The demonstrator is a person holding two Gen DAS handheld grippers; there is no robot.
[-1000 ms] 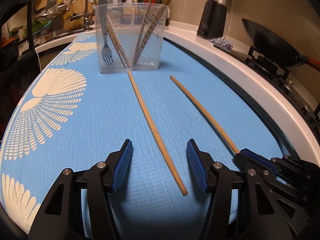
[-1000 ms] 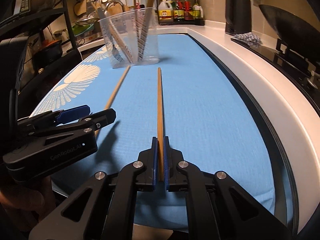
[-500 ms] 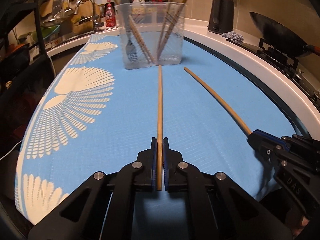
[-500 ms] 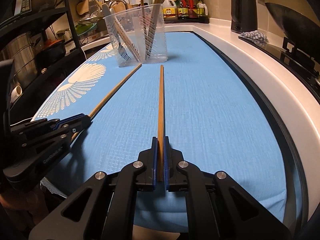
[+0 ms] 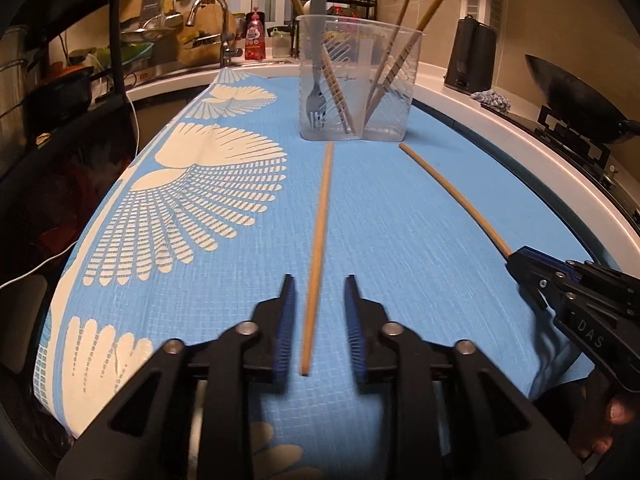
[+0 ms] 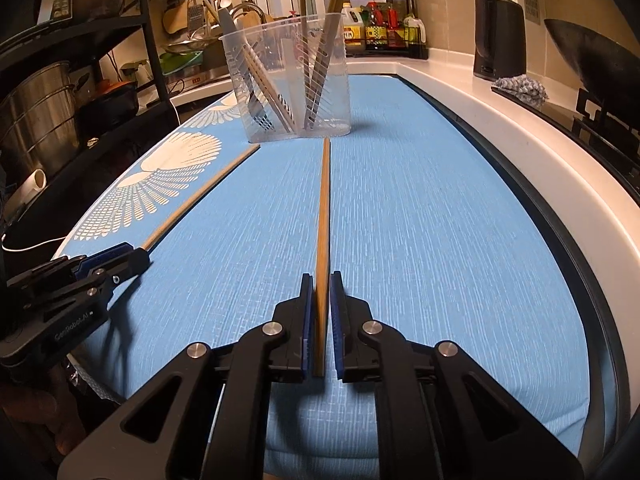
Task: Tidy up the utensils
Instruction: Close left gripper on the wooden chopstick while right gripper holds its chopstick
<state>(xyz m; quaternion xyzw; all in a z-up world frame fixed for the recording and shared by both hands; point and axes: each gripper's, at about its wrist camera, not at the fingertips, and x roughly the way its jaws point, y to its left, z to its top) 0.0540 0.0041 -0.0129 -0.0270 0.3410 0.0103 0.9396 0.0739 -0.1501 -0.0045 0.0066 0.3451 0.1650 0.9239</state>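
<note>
A clear plastic holder stands at the far end of the blue cloth, with a fork and several chopsticks in it. One loose chopstick lies flat between the fingers of my left gripper. Those jaws are opening, with a clear gap on each side. My right gripper straddles the near end of the second chopstick. Its jaws are opening too, and thin gaps show beside the stick. Each view shows the other gripper low at its edge: right gripper, left gripper.
A white counter rim runs along the right, with a black kettle, a rag and a wok on a stove beyond it. A dark rack with pots stands left. Sink tap and bottles sit behind.
My left gripper closed on the slanted chopstick, straightened it toward the holder, then let go and opened. The right jaws, tight on their chopstick before, have parted slightly.
</note>
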